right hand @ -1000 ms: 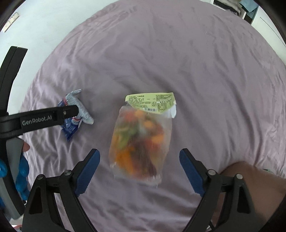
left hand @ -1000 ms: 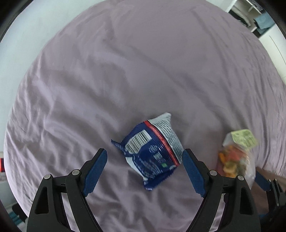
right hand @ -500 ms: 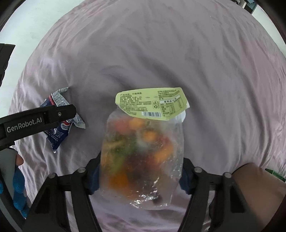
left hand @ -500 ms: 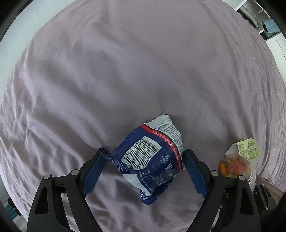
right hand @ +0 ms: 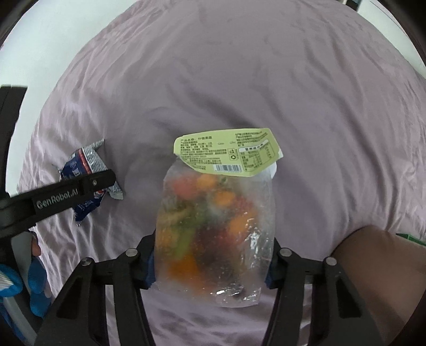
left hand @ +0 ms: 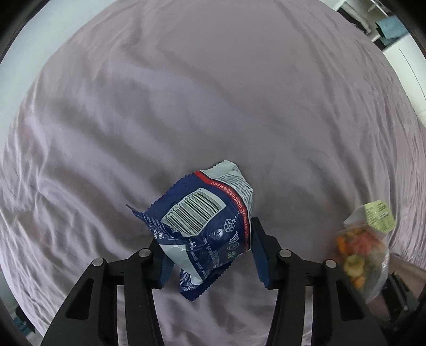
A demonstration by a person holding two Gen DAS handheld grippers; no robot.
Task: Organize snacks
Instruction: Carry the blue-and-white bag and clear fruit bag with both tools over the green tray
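A blue snack packet (left hand: 202,223) with a barcode lies crumpled on the purple sheet. My left gripper (left hand: 210,256) points straight down over it, jaws closing, both blue pads pressing its sides. In the right wrist view the same blue packet (right hand: 89,162) shows at the left, under a black finger (right hand: 66,198) of the left gripper. A clear bag of colourful snacks (right hand: 213,221) with a pale green label fills my right gripper (right hand: 211,263). Its jaws are closing and the pads touch the bag's edges. That clear bag (left hand: 362,247) also shows at the left view's right edge.
A wrinkled purple bedsheet (left hand: 186,106) covers the whole surface. A bare forearm (right hand: 378,255) comes in at the lower right, and a blue-gloved hand (right hand: 37,276) at the lower left. Pale floor (right hand: 53,40) lies beyond the bed's upper left edge, furniture (left hand: 386,24) at the far right.
Both grippers came down over their packets, which now look larger. The left jaws narrowed from wide apart onto the blue packet, crumpling it. The right jaws narrowed onto the clear bag.
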